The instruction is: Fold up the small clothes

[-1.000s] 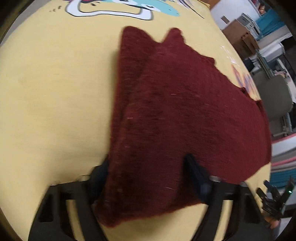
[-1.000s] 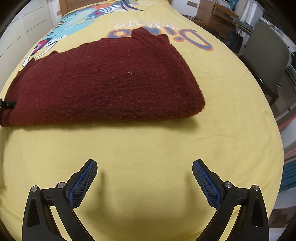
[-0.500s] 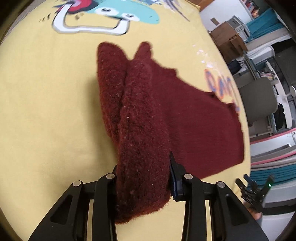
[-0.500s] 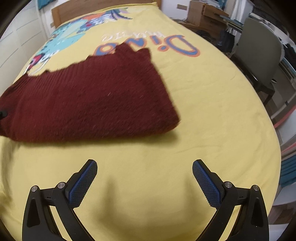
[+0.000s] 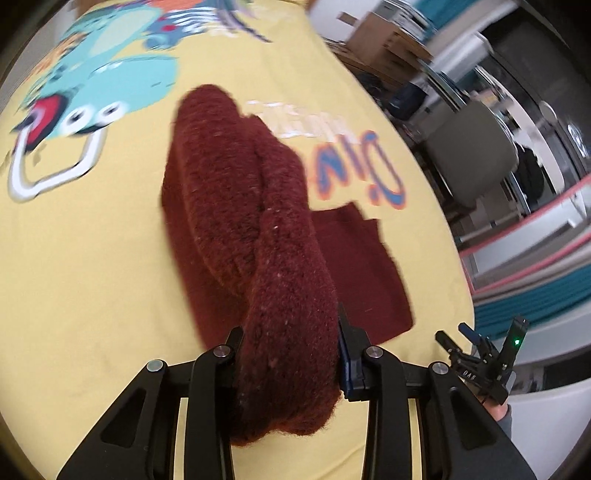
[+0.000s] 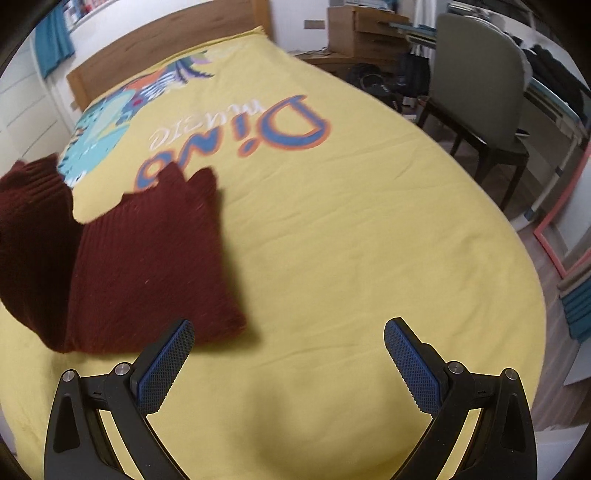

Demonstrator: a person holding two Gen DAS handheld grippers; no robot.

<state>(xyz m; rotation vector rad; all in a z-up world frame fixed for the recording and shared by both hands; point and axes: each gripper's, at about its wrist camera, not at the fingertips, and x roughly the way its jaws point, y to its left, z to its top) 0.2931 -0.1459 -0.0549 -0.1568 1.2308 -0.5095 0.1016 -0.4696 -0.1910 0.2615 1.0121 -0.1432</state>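
Note:
A dark red knitted garment (image 5: 236, 206) lies on the yellow bedspread (image 5: 74, 258). My left gripper (image 5: 291, 354) is shut on one end of it and lifts that end in a thick bunched fold above the flat part. In the right wrist view the garment (image 6: 147, 258) sits at the left, with the lifted part at the far left. My right gripper (image 6: 288, 343) is open and empty, over bare bedspread (image 6: 351, 240) just right of the garment's near corner.
The bedspread carries a dinosaur print (image 5: 96, 85) and "Dino" lettering (image 6: 258, 136). A grey chair (image 6: 476, 85) stands off the bed's right side. Cardboard boxes (image 6: 362, 33) and a wooden headboard (image 6: 166, 48) are at the far end.
My left gripper closed on the garment's end and raised it, carrying it over toward the right. My right gripper stayed open and drew back to the right, away from the garment.

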